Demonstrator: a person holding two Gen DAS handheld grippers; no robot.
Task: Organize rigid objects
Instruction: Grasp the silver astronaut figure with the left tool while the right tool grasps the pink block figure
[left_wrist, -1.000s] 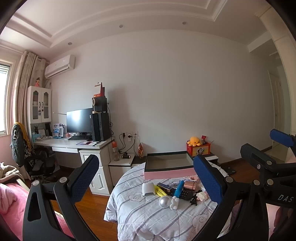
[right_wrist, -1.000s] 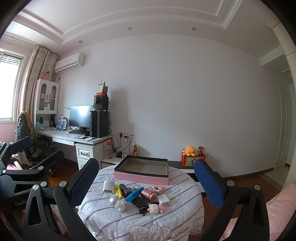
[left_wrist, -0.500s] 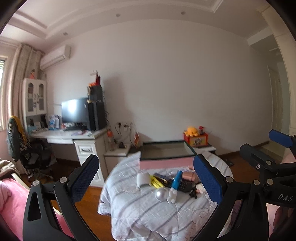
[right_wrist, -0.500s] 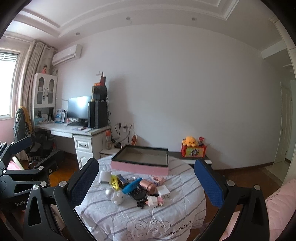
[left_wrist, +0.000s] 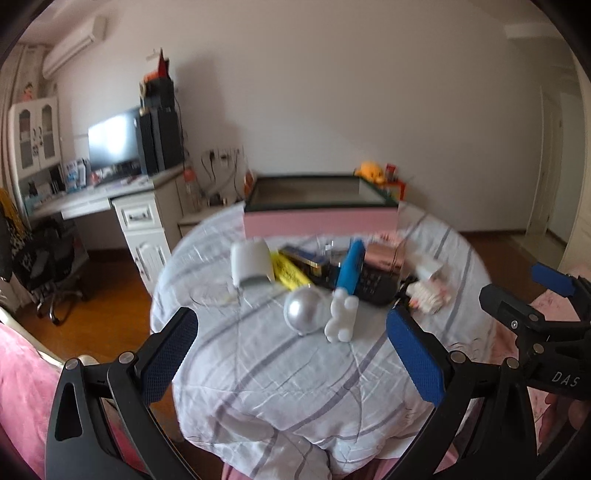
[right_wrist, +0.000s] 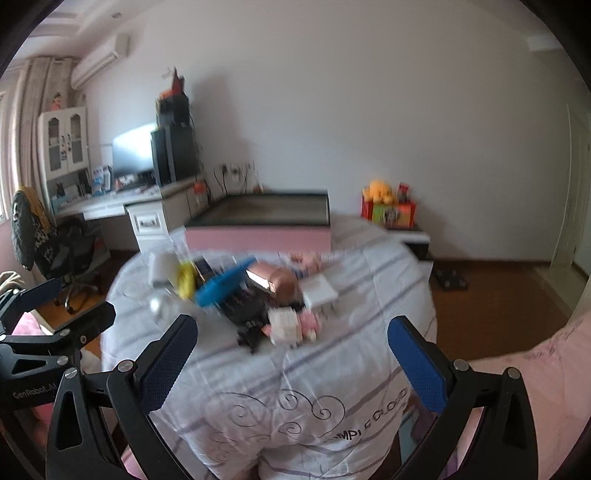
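Observation:
A pile of small rigid objects lies on a round table under a striped white cloth (left_wrist: 288, 373): a silver ball (left_wrist: 306, 310), a white toy figure (left_wrist: 341, 314), a blue case (left_wrist: 351, 267), a white cup (left_wrist: 251, 266), a yellow item (left_wrist: 290, 271), a copper tin (right_wrist: 277, 278) and a white and pink toy (right_wrist: 291, 326). An open pink box (left_wrist: 319, 221) stands behind them. My left gripper (left_wrist: 291, 354) is open and empty before the ball. My right gripper (right_wrist: 291, 362) is open and empty in front of the pile.
A white desk (left_wrist: 92, 201) with a monitor (left_wrist: 112, 142) stands at the left, with a black chair (left_wrist: 44, 258) beside it. A red toy box (right_wrist: 388, 212) sits on a low stand at the back. Pink bedding (right_wrist: 535, 369) lies at the right.
Both grippers have moved forward and tilted down toward the table, so the objects look larger and closer. Both stay open and empty.

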